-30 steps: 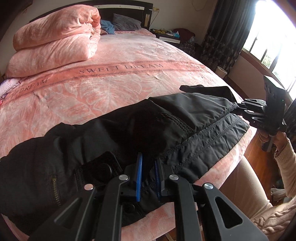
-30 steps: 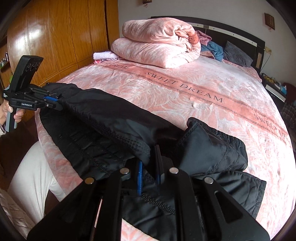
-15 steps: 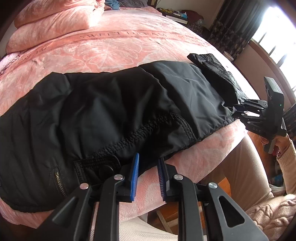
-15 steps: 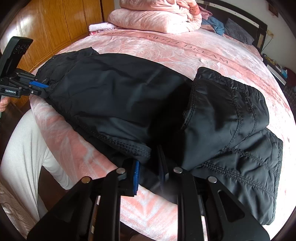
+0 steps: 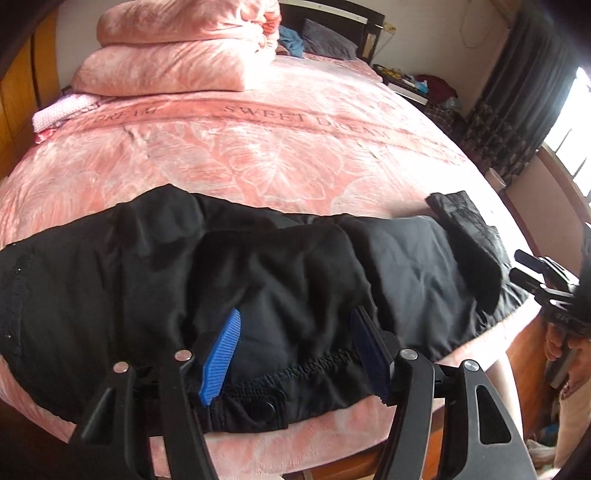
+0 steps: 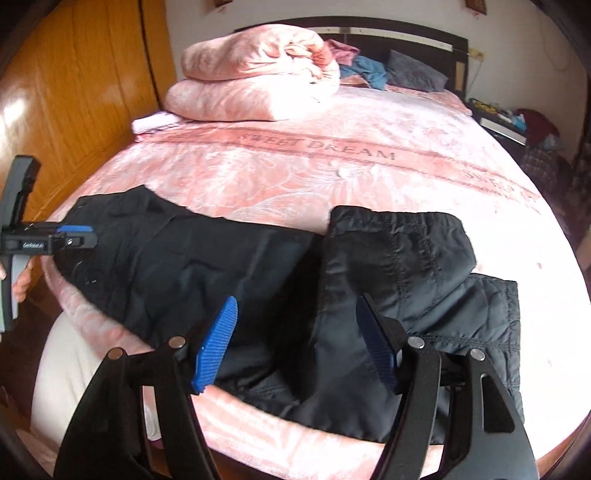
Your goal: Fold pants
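Pink bedspread (image 5: 280,147) fills both views, black pants (image 5: 258,280) along the lower bed edge, and with my left claw (image 5: 295,354) and right claw (image 6: 295,343) just released and empty, I fear the slick overhang slides off.

A large bed (image 5: 295,155) is covered by a pink leaf-patterned blanket printed with "SWEET DREAM". A folded pink quilt (image 6: 255,85) is stacked near the dark headboard (image 6: 406,31), with a grey pillow (image 6: 413,75) and blue cloth (image 6: 365,70) beside it. Glossy wooden wardrobe doors (image 6: 81,96) are seen along one side. A cluttered nightstand (image 5: 410,86) is set by the pale wall. Dark curtains (image 5: 517,96) are hung beside a bright window (image 5: 576,122), through which daylight is admitted.
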`<action>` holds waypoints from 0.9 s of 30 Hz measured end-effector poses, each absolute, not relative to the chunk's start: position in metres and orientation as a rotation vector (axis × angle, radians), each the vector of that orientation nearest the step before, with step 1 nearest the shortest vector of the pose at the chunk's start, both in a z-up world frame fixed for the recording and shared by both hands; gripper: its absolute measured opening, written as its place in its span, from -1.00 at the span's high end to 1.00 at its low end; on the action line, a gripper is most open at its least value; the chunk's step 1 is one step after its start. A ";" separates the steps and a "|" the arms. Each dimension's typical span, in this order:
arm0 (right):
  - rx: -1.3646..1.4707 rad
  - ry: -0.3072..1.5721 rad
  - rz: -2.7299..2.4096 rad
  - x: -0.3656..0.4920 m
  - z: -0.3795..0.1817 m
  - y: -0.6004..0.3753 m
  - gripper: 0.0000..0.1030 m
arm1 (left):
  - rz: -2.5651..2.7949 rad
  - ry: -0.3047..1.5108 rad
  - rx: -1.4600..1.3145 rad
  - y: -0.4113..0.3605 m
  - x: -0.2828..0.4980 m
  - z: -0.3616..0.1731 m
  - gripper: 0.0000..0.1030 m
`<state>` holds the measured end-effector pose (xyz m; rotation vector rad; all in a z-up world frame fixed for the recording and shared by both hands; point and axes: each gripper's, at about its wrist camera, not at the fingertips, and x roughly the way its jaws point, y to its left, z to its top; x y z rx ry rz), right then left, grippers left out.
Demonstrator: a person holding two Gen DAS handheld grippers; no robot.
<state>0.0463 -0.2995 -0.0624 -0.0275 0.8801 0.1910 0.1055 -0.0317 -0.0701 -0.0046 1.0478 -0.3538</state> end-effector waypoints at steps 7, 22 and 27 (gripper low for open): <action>-0.208 1.000 -0.060 0.110 -0.097 -0.277 -0.31 | -0.289 1.115 0.038 -0.038 0.114 -0.103 -0.22; 0.104 0.973 -0.253 0.096 -0.084 -0.352 0.90 | -0.295 1.132 0.002 -0.039 0.103 -0.114 -0.35; 0.413 0.887 -0.296 0.028 -0.075 -0.417 0.85 | -0.292 1.137 -0.009 -0.038 0.101 -0.114 -0.35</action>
